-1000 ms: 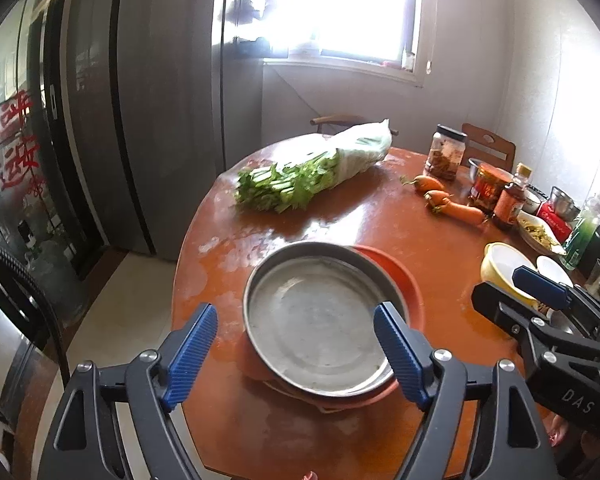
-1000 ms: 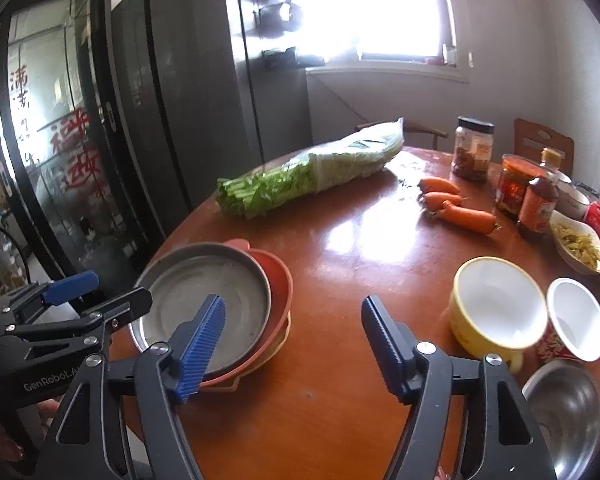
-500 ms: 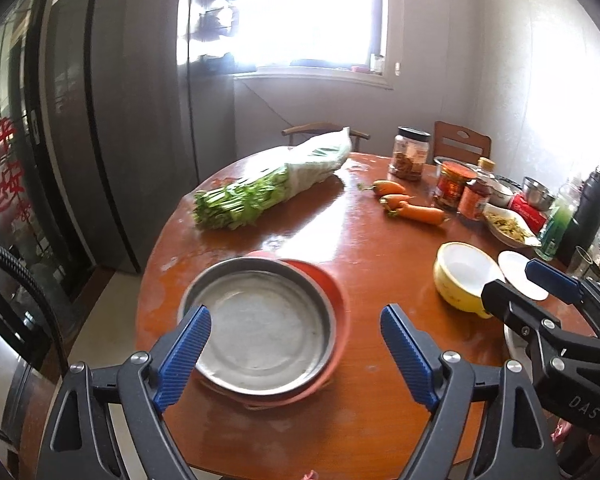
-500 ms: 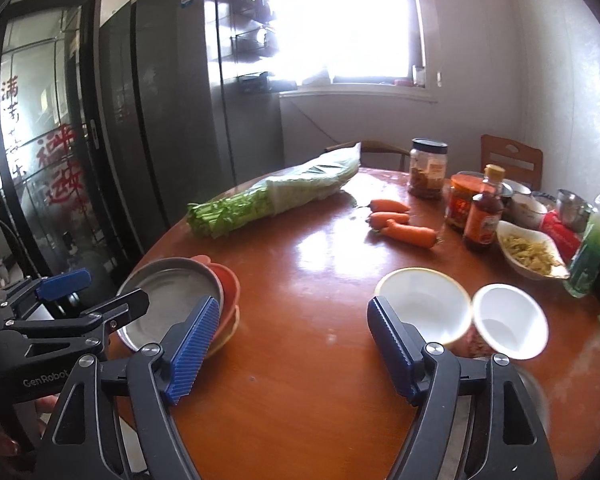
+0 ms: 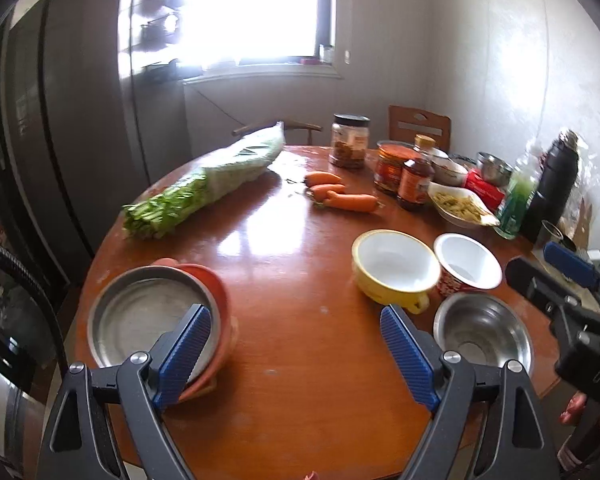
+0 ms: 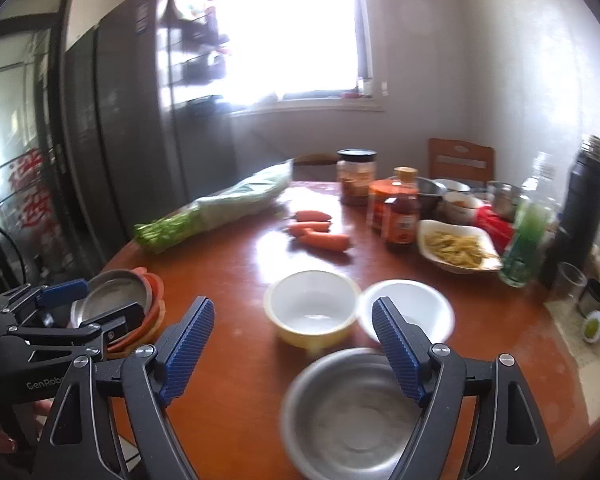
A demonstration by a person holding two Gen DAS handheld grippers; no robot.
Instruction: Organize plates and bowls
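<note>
We see a round wooden desk [image 5: 284, 280] from both wrist cameras. The left gripper [image 5: 296, 354] hangs over the near part of the desk with its blue fingers [image 5: 184, 354] wide apart and nothing between them but bare wood; its jaws have just been opening a little. The right gripper [image 6: 288, 354] also stands with fingers [image 6: 190, 346] spread and no thing pressed by them — its jaws have just been opening further.

The plates are at the left edge of the desk: a metal plate [image 5: 148, 316] lies on top of an orange plate [image 5: 214, 284], and in the right wrist view one more rim shows under them, too small to tell what it is. The left finger of the left gripper is seen in front of this stack; we cannot tell if it touches it.

The bowls are together on the right side. A yellow bowl [image 5: 394, 266] with white inside stands just beside a white bowl with red pattern [image 5: 466, 266], and a steel bowl [image 5: 484, 332] is nearer to us, close to both. In the right wrist view the steel bowl [image 6: 352, 412] lies low between the two right fingers, blurred.

Farther on the desk we see a long bag of green vegetables [image 5: 208, 184], three carrots [image 5: 340, 194], jars and a sauce bottle [image 5: 416, 184], a dish with yellow food [image 5: 462, 208], a green bottle [image 5: 518, 200] and a dark flask [image 5: 556, 184]
</note>
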